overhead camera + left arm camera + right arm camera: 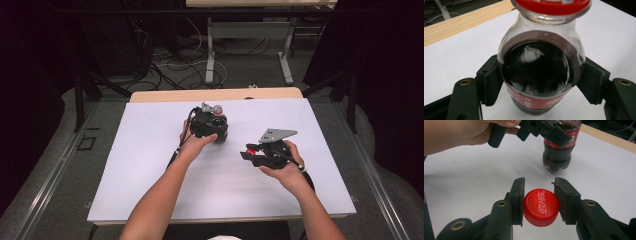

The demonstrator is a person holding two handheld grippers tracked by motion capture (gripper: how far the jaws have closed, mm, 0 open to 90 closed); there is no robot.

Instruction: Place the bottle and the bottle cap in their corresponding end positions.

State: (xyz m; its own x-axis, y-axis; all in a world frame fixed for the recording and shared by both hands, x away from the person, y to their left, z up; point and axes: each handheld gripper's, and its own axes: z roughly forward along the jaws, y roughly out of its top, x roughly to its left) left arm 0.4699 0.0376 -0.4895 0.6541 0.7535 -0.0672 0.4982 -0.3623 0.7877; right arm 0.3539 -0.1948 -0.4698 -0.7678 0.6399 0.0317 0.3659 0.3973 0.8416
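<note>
A small clear bottle of dark cola (536,72) with a red label sits between the jaws of my left gripper (541,85), which is shut on its body just above the label. Red plastic shows at its neck. In the high view this gripper (215,125) is at the middle back of the white table (150,165). The bottle's (557,152) base is at or just above the surface. My right gripper (539,200) is shut on a red screw cap (541,207) with white lettering, held apart from the bottle, right of it and nearer me (251,147).
The white sheet lies on a wooden tabletop whose far edge (215,94) shows behind it. Beyond stand another table (260,4) and loose cables on the floor (170,65). Dark curtains close off both sides.
</note>
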